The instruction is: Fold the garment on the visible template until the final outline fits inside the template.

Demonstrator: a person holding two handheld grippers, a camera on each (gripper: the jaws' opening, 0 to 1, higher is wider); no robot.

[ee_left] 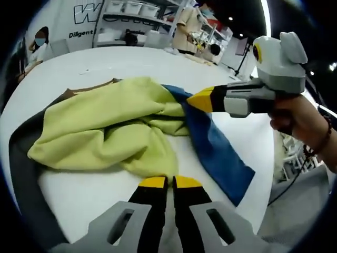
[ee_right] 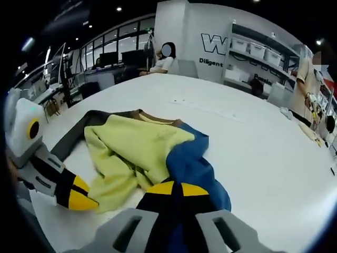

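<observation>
While the garment [ee_left: 121, 124] lies bunched on the white surface [ee_left: 221, 79] with bare room beyond, left tongs [ee_left: 164, 182] pinch its yellow edge and right tongs [ee_right: 177, 188] pinch the blue part; shelves [ee_right: 258, 52] stand far off.

Ahead of our claws the crumpled garment [ee_left: 121, 124] blocks passage; beyond it, the white surface [ee_right: 253, 137] lies open.

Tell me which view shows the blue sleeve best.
The left gripper view: there the blue sleeve lies stretched out across the white table, visible along its length. In the right gripper view it is bunched and partly hidden behind the right claw.
</observation>
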